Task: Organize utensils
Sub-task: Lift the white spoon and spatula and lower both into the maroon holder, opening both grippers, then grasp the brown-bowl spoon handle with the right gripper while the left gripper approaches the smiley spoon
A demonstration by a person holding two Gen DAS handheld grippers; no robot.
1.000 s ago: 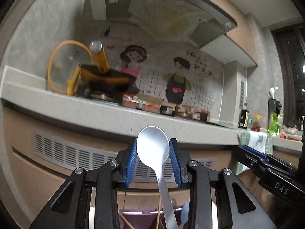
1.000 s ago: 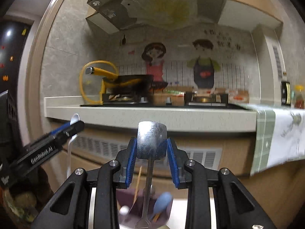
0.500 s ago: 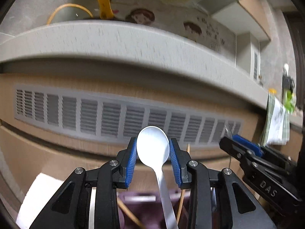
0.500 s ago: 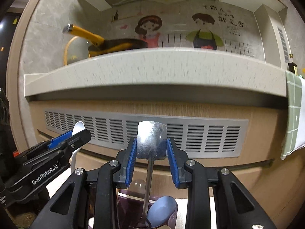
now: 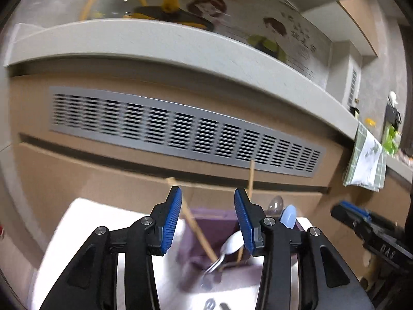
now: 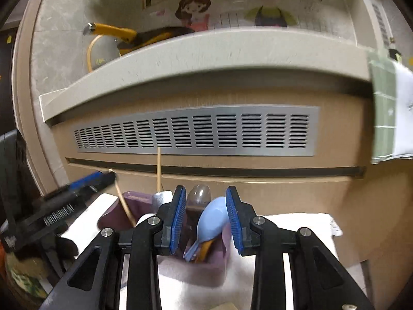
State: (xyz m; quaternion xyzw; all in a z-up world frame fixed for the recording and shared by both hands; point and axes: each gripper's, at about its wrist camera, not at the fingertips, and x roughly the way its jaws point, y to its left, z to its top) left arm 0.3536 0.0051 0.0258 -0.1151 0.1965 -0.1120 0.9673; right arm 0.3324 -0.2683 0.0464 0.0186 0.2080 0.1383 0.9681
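A purple utensil holder [image 5: 198, 235] [image 6: 204, 266] stands on a white cloth just below both grippers. In it are a white spoon [image 5: 232, 242], a light blue spoon [image 6: 213, 219] [image 5: 287, 217], a clear spoon [image 6: 198, 193], a metal spoon [image 6: 161, 197] and wooden chopsticks [image 5: 196, 227] [image 6: 158, 169]. My left gripper [image 5: 207, 217] is open and empty above the holder. My right gripper [image 6: 205, 217] is open and empty, its jaws on either side of the blue spoon's bowl without holding it. Each gripper shows at the edge of the other's view.
A white cloth [image 6: 289, 222] covers the low surface under the holder. Behind it is a wooden cabinet front with a grey vent grille [image 5: 180, 131] under a pale counter edge [image 6: 206, 54]. A yellow-handled pan [image 6: 134, 36] sits on the counter. A green towel [image 5: 366, 160] hangs at right.
Both grippers have opened and let go: the white spoon from the left and the metal spoon from the right now sit in the purple holder. Both cameras have tilted downwards.
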